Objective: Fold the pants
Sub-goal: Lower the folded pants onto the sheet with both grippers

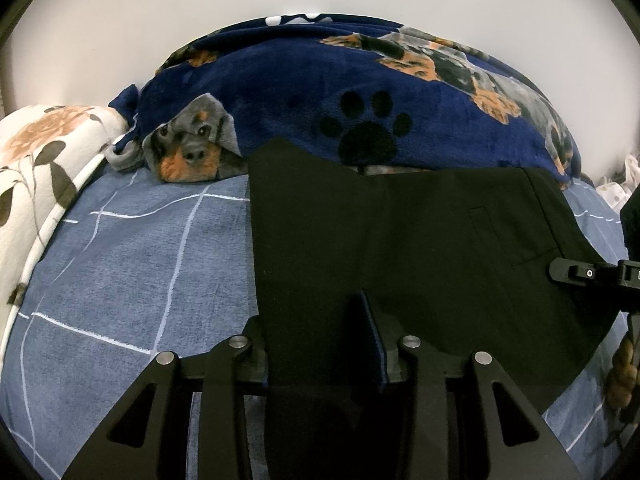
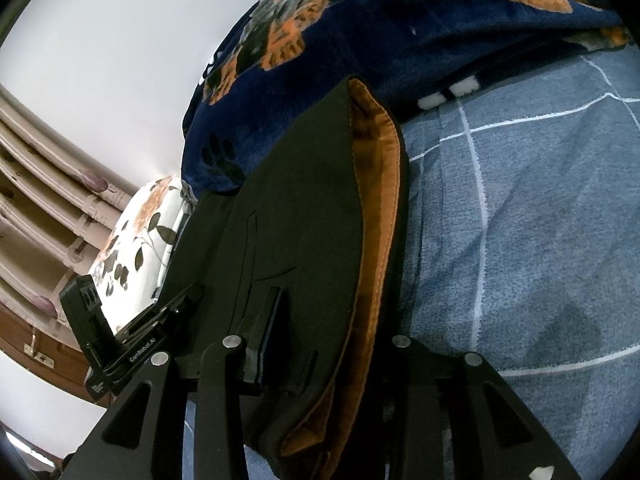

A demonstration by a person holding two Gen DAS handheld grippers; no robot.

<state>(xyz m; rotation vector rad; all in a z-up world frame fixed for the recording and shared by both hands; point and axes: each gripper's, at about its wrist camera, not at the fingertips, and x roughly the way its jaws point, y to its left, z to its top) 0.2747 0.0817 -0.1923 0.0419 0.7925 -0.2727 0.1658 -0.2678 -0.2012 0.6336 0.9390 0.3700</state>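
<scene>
The left gripper [image 1: 320, 344] was closed to a narrow gap on a fold of the black pants [image 1: 420, 248], and the right gripper [image 2: 320, 344] pinched the waistband end, where the orange lining [image 2: 380, 240] showed. The pants lay across the blue checked bedsheet [image 1: 120, 260], their far edge against the navy dog-print blanket [image 1: 300, 92]. The cloth looked soft, light and limp, likely to sag between the grips, so corners and the stitched waistband seemed the surest holds.
</scene>
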